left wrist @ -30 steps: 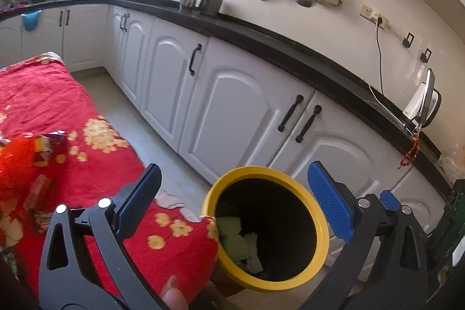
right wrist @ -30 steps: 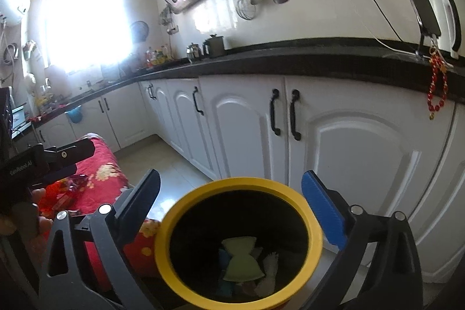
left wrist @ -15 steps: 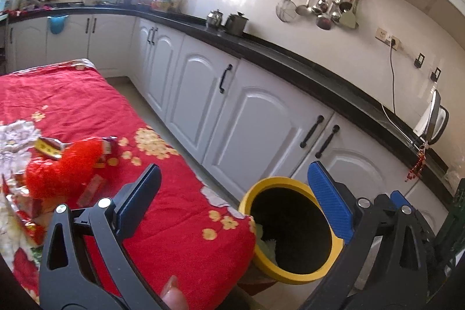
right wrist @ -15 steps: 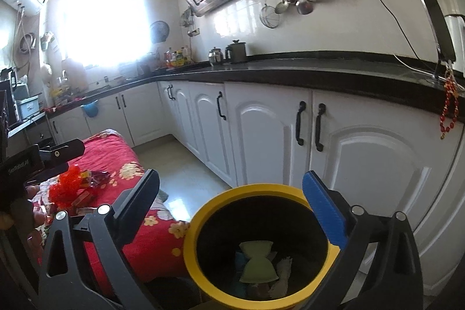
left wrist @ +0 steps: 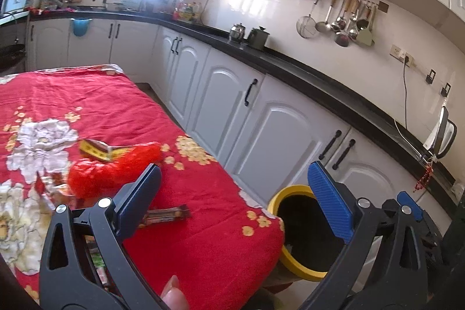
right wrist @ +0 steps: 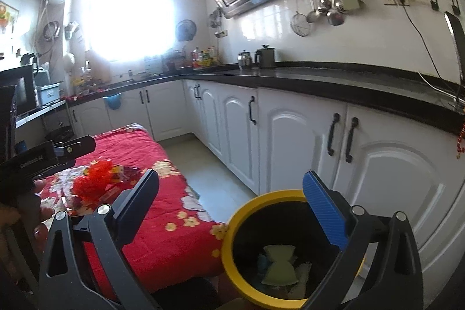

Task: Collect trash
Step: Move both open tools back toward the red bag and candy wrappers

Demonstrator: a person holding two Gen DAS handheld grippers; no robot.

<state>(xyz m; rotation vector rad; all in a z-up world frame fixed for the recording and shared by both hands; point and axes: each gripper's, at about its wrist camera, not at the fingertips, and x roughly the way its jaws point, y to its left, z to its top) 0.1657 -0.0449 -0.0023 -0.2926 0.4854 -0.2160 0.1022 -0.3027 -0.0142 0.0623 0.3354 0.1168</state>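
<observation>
A long run of white kitchen cabinets with black handles (left wrist: 261, 118) under a black countertop (right wrist: 334, 77) fills the far side of both views. In front of it stands a table covered in a red cloth with a white and yellow flower print (left wrist: 96, 103).

Beside the table's near corner, on the floor and close to the cabinets, stands a round black bin with a yellow rim (right wrist: 232, 225). In the right wrist view its inside shows a pale green piece of trash (right wrist: 280, 263) lying on other scraps at the bottom.

The left gripper (left wrist: 232, 199) is held above the near corner of the table, pointing out over the cloth towards the cabinets. Its blue-padded fingers (left wrist: 330, 199) stand wide apart with nothing between them. A fingertip of the holding hand (left wrist: 174, 295) shows at the bottom edge.

The right gripper (right wrist: 231, 208) is held over the bin, slightly tilted down so that the bin's mouth lies below its right finger. Its fingers are likewise spread wide and empty.

On the cloth, left of the left gripper, trash remains: a crumpled bright red plastic mesh bag (left wrist: 113, 167), a flat yellow and red wrapper (left wrist: 98, 150) lying against it, and a dark brown snack bar wrapper (left wrist: 165, 215) just beside the left finger.
</observation>
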